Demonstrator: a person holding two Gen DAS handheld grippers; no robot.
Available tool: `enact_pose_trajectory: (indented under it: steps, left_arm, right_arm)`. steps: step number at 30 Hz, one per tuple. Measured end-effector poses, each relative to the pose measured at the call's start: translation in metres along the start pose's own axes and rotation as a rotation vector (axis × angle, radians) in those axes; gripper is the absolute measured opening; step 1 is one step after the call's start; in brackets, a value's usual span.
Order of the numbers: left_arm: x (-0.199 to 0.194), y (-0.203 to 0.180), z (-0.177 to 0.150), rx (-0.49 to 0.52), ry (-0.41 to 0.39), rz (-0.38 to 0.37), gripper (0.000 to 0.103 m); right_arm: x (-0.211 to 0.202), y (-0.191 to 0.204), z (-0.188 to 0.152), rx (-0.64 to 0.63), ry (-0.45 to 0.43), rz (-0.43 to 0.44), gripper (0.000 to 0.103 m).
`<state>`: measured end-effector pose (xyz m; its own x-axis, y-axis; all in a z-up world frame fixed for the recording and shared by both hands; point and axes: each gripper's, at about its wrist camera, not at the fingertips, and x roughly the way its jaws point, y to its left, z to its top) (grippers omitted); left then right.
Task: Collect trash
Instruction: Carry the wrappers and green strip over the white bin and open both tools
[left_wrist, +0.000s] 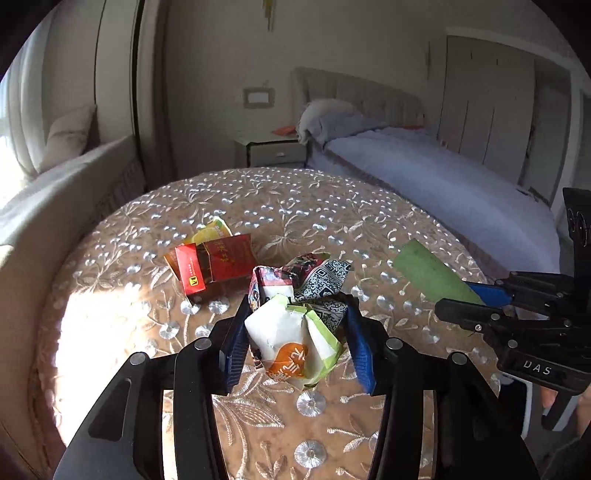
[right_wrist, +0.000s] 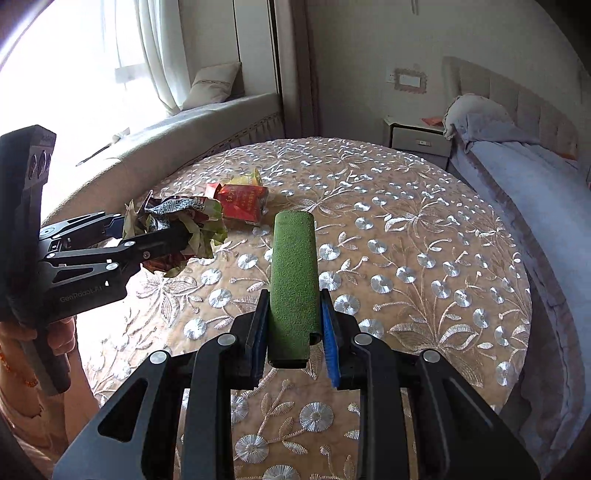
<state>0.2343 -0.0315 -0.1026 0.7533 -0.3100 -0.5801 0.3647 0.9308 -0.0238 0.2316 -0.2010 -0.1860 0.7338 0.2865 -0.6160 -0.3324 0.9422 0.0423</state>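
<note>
My left gripper (left_wrist: 295, 332) is shut on a crumpled white, green and orange wrapper (left_wrist: 291, 343), held just above the round table (left_wrist: 369, 229). A crumpled QR-code wrapper (left_wrist: 317, 280) lies right behind it. A red box (left_wrist: 218, 266) with a yellow packet (left_wrist: 212, 230) behind it sits further back left. My right gripper (right_wrist: 293, 325) is shut on a rolled green mat (right_wrist: 294, 273), held over the table's middle. The right gripper also shows in the left wrist view (left_wrist: 491, 299), and the left gripper in the right wrist view (right_wrist: 147, 236), with the wrappers (right_wrist: 177, 218) and red box (right_wrist: 245, 201).
The table has an embroidered beige cloth. A bed (left_wrist: 443, 177) stands to the right, a nightstand (left_wrist: 273, 151) behind, and a window seat with a cushion (right_wrist: 214, 85) to the left.
</note>
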Motion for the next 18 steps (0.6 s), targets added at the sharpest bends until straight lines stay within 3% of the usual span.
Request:
enact_pose_trajectory:
  steps: [8,18]
  left_arm:
    - [-0.033,-0.087,-0.014,0.15,-0.034,-0.104,0.047]
    - [-0.014,-0.223,-0.06,0.379,0.049,-0.307,0.047]
  right_arm:
    - [-0.068,-0.024,-0.043,0.022,-0.032,-0.099,0.027]
    - [-0.146,-0.079,-0.137,0.17,-0.002,-0.268,0.027]
